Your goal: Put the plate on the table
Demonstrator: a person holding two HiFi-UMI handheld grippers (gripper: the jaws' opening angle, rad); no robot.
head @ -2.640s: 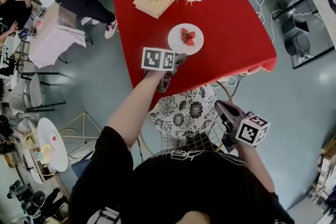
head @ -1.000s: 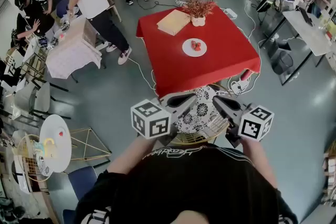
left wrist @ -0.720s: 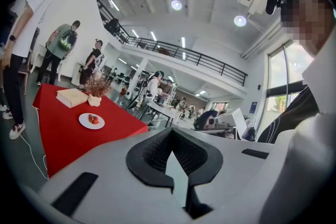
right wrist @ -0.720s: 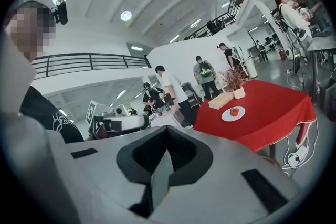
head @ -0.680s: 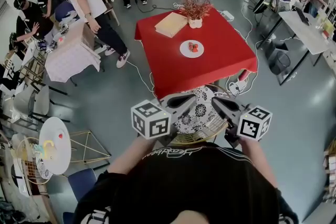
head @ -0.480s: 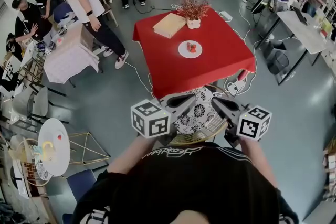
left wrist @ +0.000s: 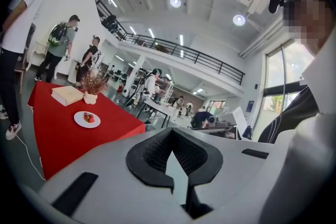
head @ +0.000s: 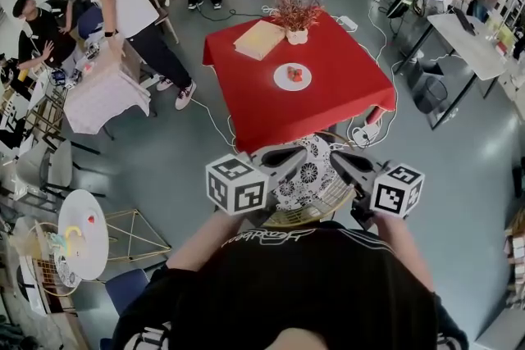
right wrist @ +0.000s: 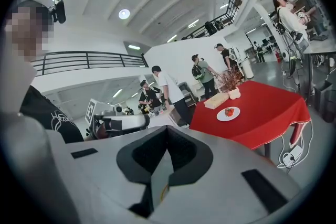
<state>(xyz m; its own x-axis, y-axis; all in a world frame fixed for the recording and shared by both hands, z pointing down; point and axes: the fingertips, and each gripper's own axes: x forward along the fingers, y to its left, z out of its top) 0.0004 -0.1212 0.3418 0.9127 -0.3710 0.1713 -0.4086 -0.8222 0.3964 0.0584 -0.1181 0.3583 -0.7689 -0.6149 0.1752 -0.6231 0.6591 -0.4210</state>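
A white plate (head: 293, 77) with strawberries on it rests on the red table (head: 344, 94), near the middle. It also shows as the plate (left wrist: 87, 119) in the left gripper view and the plate (right wrist: 228, 113) in the right gripper view, far off in both. My left gripper (head: 300, 153) and right gripper (head: 336, 158) are held close to my chest, side by side, well short of the table. The left gripper (left wrist: 173, 157) is shut on nothing. The right gripper (right wrist: 165, 157) also looks shut, with nothing in it.
A tan book (head: 259, 39) and a potted dried plant (head: 296, 15) sit at the table's far end. A patterned chair (head: 310, 175) stands between me and the table. People stand at the back left. A round white side table (head: 82, 229) is at lower left. Cables trail on the floor.
Earlier my left gripper was out by the plate on the table; now both grippers sit back at my chest and the table lies farther off. Over the last second they held still.
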